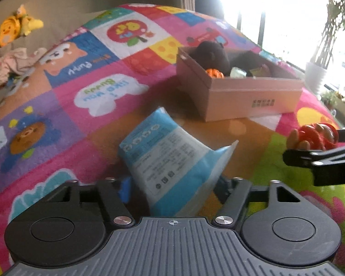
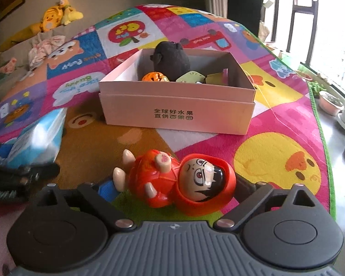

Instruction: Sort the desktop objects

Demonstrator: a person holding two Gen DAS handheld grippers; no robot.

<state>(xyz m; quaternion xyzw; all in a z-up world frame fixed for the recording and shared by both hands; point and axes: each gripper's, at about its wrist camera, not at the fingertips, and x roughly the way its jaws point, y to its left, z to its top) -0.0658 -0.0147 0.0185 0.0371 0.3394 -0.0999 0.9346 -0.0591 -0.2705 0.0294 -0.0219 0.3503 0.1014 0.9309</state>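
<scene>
The left gripper (image 1: pixel 172 191) has its jaws pressed on the lower end of a blue-and-white plastic pouch (image 1: pixel 172 161), which stands tilted just ahead of it. The right gripper (image 2: pixel 172 191) stands wide, straddling a glossy red-hooded toy figure (image 2: pixel 179 181) lying on the patchwork play mat (image 2: pixel 276 161); whether its pads touch the figure cannot be told. Ahead of both sits the pale pink cardboard box (image 2: pixel 179 112), already holding a black plush toy (image 2: pixel 172 59). To do this well, the right jaws should probably close across the figure's body, not its rounded head, before lifting.
</scene>
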